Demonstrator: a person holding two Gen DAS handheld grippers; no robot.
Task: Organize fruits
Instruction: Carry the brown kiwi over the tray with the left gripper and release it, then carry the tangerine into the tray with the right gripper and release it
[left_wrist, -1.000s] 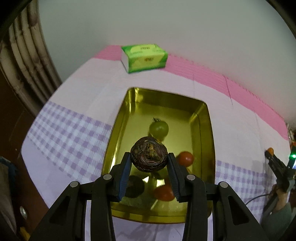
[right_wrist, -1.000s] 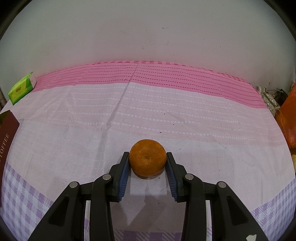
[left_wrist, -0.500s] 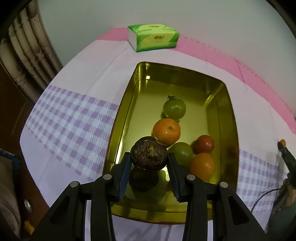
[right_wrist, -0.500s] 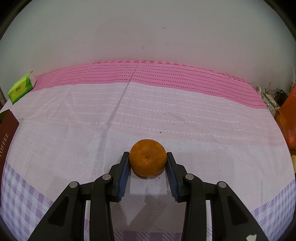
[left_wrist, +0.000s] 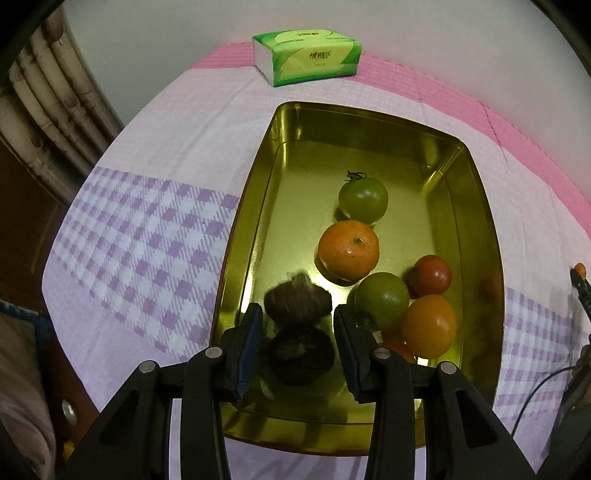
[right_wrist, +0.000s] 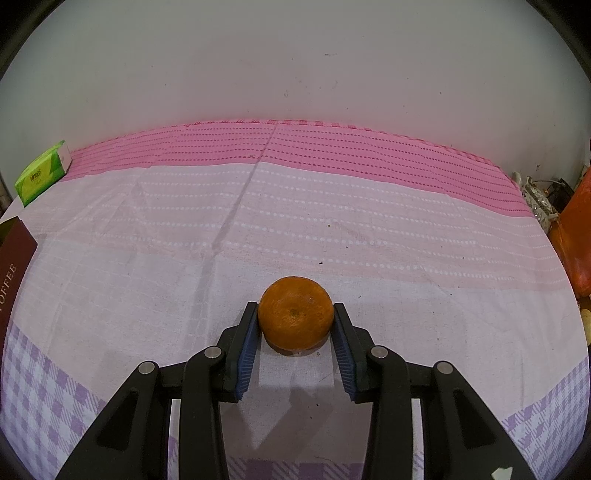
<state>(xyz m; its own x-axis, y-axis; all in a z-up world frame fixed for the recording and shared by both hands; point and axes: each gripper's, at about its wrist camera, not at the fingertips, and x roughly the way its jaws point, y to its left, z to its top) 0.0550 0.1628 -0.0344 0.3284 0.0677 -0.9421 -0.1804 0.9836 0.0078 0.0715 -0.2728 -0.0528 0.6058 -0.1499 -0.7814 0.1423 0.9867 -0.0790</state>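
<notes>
In the left wrist view, a gold tin tray (left_wrist: 255, 221) holds a green tomato (left_wrist: 364, 199), an orange (left_wrist: 349, 249), a red tomato (left_wrist: 432, 275) and several more fruits. My left gripper (left_wrist: 297, 312) points down over the tray's near end. Its jaws are opening. A dark brown round fruit (left_wrist: 297, 301), blurred, hangs loose between the pads just above another dark fruit (left_wrist: 299, 356). In the right wrist view, my right gripper (right_wrist: 294, 310) is shut on a mandarin (right_wrist: 294, 317) that rests on the pale cloth.
A green tissue pack (left_wrist: 306, 55) lies past the tray by the wall, also seen as the green tissue pack (right_wrist: 44, 171). A brown lid (right_wrist: 13, 266) sits at the left edge. An orange bag (right_wrist: 576, 236) and clutter stand on the right.
The left gripper sank closer over the tray, bringing more fruit into view. Its pads parted and the dark fruit slipped free of them. The right gripper and mandarin stayed still.
</notes>
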